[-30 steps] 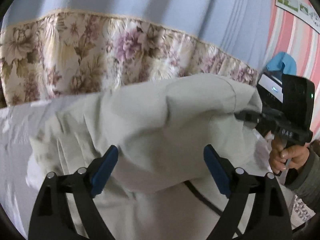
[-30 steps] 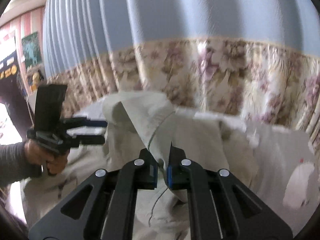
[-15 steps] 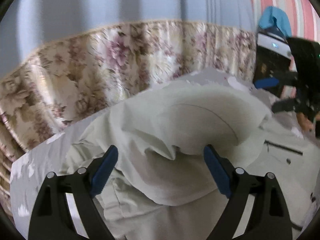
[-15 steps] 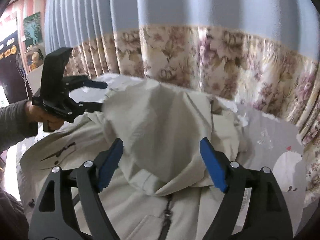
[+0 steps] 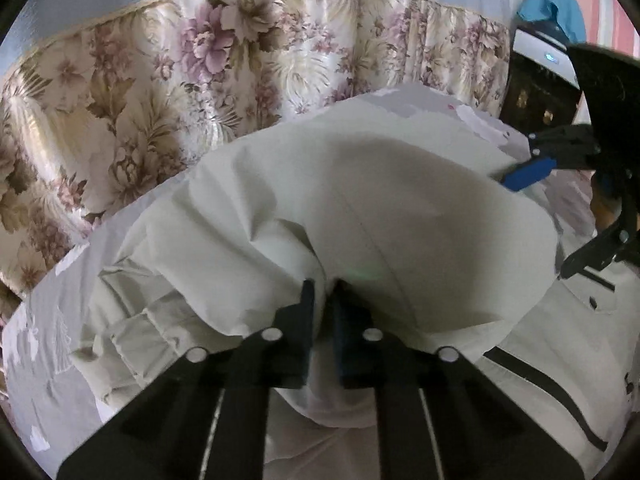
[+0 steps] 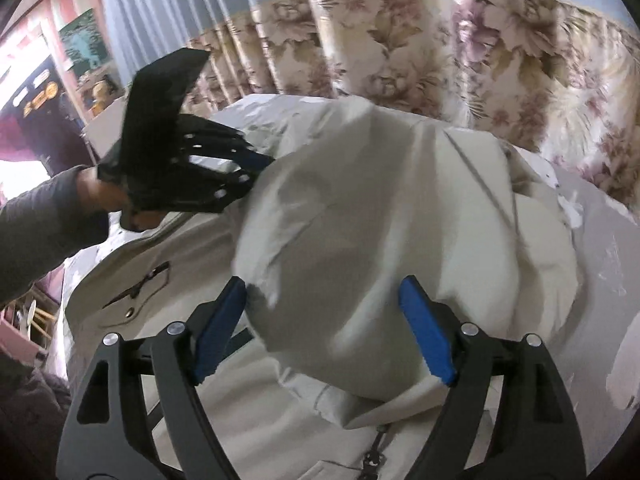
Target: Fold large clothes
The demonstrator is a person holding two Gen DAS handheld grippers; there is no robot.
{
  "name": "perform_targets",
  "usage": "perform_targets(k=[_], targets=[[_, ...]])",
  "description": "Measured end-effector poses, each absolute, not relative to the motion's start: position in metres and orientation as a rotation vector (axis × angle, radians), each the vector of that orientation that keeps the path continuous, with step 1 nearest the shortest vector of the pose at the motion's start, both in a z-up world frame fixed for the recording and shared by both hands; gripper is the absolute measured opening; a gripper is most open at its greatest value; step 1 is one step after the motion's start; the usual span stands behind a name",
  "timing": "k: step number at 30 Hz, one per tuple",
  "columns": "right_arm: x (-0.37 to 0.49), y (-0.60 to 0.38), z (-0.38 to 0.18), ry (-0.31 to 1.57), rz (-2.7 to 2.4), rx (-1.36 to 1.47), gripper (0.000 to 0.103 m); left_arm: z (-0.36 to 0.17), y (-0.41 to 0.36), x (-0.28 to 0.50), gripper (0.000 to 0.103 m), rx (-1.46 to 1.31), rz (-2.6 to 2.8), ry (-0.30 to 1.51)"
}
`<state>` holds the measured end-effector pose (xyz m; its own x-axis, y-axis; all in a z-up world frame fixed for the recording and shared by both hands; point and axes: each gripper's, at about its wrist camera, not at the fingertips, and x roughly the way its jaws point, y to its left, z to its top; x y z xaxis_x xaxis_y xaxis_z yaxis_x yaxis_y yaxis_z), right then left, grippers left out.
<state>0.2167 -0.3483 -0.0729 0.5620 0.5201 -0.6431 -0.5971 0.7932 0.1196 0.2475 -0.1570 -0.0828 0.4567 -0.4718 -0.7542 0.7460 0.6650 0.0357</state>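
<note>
A cream hooded jacket (image 5: pixel 400 208) lies front-up on a pale sheet, its hood turned down over the chest. My left gripper (image 5: pixel 324 300) is shut on a pinch of the hood's fabric near its lower edge. In the right wrist view the same jacket (image 6: pixel 380 220) fills the middle, with its zipper pull (image 6: pixel 374 456) below the hood and a dark-trimmed chest pocket (image 6: pixel 136 288) at left. My right gripper (image 6: pixel 324 328) is open, its blue pads either side of the hood's edge, gripping nothing. The left gripper (image 6: pixel 260 172) sits at the hood's far left side.
A floral curtain (image 5: pixel 200 80) hangs close behind the sheet (image 5: pixel 52 320). A black cabinet with a lit device and a blue cloth (image 5: pixel 548 4) stands at the right. A person's grey sleeve (image 6: pixel 40 232) reaches in from the left. Shelves (image 6: pixel 36 92) show at far left.
The right gripper let go of the hood fabric and stays open, now lower over the hood. The left gripper, open before, has shut on the hood's fabric. The hood has settled onto the chest.
</note>
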Motion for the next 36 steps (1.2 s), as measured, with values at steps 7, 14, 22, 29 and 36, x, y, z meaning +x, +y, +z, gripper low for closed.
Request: perform_targets(k=[7,14,22,29,36], targets=[[0.223,-0.334,-0.094,0.737,0.51,-0.277,0.069,-0.083,-0.153,0.239,0.004,0.389,-0.738,0.741],[0.231,-0.351,-0.07,0.669,0.435,-0.212,0.015,-0.051,-0.147,0.239,0.004,0.342,-0.742,0.646],[0.284,-0.34,0.004,0.45,0.282,-0.348,0.015,0.005,-0.152,0.286,0.004,0.433,-0.608,0.429],[0.315,-0.339,-0.041,0.512,0.301,-0.313,0.014,-0.054,-0.141,0.289,0.004,0.373,-0.614,0.583],[0.238,-0.335,-0.1,0.563,0.454,-0.349,0.02,-0.096,-0.109,0.219,0.005,0.201,-0.746,0.754]])
